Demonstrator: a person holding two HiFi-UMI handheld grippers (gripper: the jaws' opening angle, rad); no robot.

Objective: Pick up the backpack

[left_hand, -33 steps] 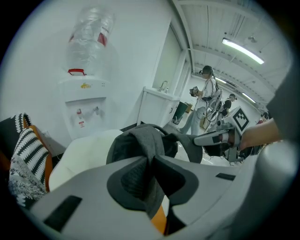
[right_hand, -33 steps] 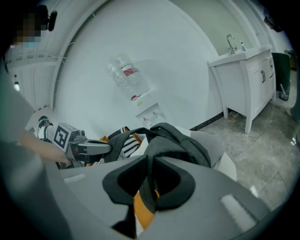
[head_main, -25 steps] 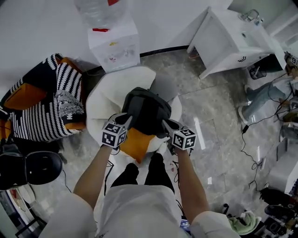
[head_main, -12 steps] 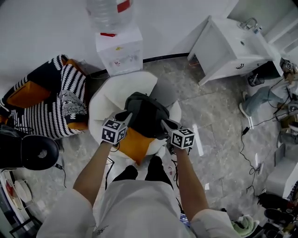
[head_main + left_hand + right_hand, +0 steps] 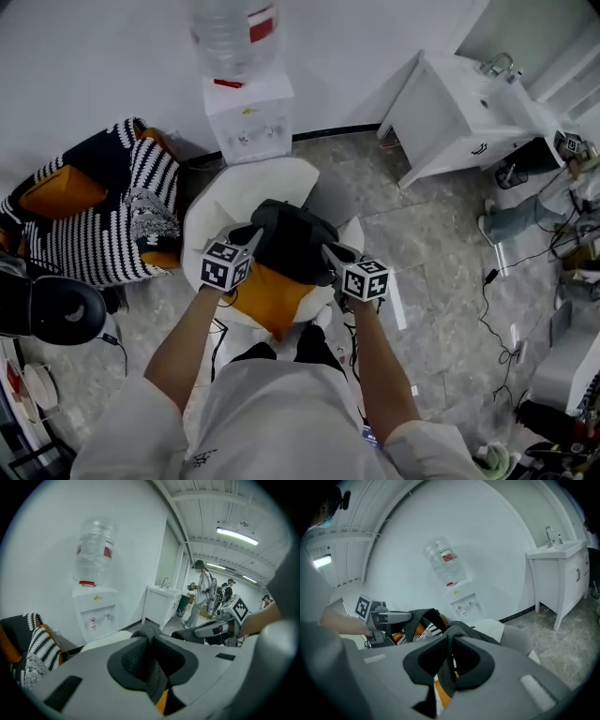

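A dark grey backpack hangs between my two grippers, over a white armchair with an orange cushion. My left gripper is shut on the backpack's left strap; dark fabric is pinched between its pads. My right gripper is shut on the right strap, with a fold of dark fabric clamped between its jaws. In the left gripper view the right gripper shows at the right; in the right gripper view the left gripper shows at the left.
A water dispenser stands against the wall behind the armchair. A black-and-white striped chair is to the left, a white sink cabinet at the upper right. Cables lie on the floor at the right. People stand in the distance.
Both grippers have risen together with the backpack, which now hangs a little higher above the orange cushion. Both keep their grip on the straps.
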